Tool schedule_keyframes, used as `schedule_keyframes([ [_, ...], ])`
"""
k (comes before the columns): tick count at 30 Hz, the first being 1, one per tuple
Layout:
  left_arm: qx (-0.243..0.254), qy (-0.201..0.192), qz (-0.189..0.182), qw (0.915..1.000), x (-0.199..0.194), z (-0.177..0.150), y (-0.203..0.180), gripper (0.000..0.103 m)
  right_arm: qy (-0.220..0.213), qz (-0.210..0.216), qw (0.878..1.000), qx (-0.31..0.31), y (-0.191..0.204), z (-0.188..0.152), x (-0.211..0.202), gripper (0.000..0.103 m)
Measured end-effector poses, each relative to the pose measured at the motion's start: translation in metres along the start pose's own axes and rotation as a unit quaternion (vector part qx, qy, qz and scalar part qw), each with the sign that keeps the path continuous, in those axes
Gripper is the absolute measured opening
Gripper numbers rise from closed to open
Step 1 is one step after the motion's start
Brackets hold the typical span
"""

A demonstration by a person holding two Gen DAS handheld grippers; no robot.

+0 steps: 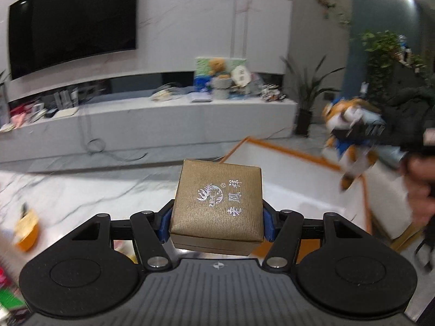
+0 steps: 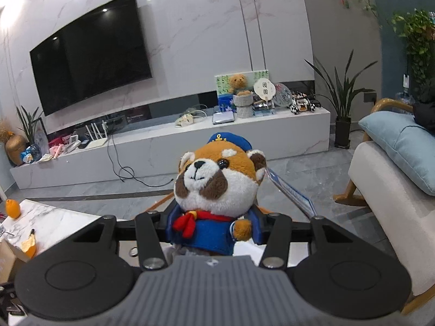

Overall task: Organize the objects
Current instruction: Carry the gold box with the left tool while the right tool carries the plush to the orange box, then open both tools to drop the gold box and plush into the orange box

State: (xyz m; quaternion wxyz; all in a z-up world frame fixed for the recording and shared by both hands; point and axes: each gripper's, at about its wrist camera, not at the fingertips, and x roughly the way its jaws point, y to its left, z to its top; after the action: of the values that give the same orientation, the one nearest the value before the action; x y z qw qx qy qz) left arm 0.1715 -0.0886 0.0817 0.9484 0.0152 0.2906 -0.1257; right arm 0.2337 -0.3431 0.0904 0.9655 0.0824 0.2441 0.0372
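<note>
The small box (image 1: 217,206) is sitting between the fingers of the left claw (image 1: 217,217), above the counter (image 1: 81,187). To its right, an open bin (image 1: 312,190) is standing beyond the counter. The plush toy (image 2: 214,190) is sitting in the right claw (image 2: 214,231), over that bin. The television (image 2: 89,51) is hanging on the wall behind, above a long ledge (image 2: 190,141).

Left gripper (image 1: 217,221) is full with the gold box (image 1: 217,209); right gripper (image 2: 212,225) is full with the plush (image 2: 217,187). Open air ahead of both. White bin (image 1: 299,179) sits below with its top open. Armchair (image 2: 386,203) crowds the right; oranges (image 2: 13,208) on the counter (image 2: 54,220) to the left.
</note>
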Motion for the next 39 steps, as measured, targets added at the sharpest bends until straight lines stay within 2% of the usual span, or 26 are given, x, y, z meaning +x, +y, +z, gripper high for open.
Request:
schedule_keyframes([
  [2, 0.01, -0.005, -0.013, 0.9998, 0.011, 0.009, -0.014, 0.07, 0.012, -0.008, 1.0, 0.01, -0.009, -0.003, 0.008, 0.052],
  [5, 0.013, -0.001, -0.037, 0.9992, 0.034, 0.017, -0.031, 0.07, 0.055, -0.023, 0.998, 0.033, -0.022, -0.013, 0.025, 0.052],
  [8, -0.004, 0.008, -0.062, 0.9981, 0.057, 0.023, -0.041, 0.07, 0.089, -0.027, 0.993, 0.068, -0.037, -0.021, 0.04, 0.052],
  [11, -0.03, 0.025, -0.07, 0.9968, 0.083, 0.027, -0.047, 0.07, 0.11, -0.023, 0.99, 0.091, -0.042, -0.027, 0.05, 0.052],
  [17, -0.055, 0.07, -0.082, 0.9927, 0.12, 0.03, -0.042, 0.07, 0.13, -0.035, 0.99, 0.051, -0.031, -0.027, 0.058, 0.053],
  [21, -0.05, 0.1, -0.057, 0.9921, 0.136, 0.022, -0.04, 0.07, 0.163, -0.039, 0.986, 0.017, -0.028, -0.036, 0.066, 0.053],
  [31, -0.015, 0.15, -0.051, 0.9872, 0.16, 0.013, -0.063, 0.07, 0.231, -0.016, 0.971, -0.055, -0.01, -0.056, 0.079, 0.053],
  [39, 0.045, 0.18, -0.043, 0.9817, 0.166, 0.0, -0.085, 0.07, 0.243, -0.028, 0.966, -0.081, -0.009, -0.065, 0.082, 0.055],
])
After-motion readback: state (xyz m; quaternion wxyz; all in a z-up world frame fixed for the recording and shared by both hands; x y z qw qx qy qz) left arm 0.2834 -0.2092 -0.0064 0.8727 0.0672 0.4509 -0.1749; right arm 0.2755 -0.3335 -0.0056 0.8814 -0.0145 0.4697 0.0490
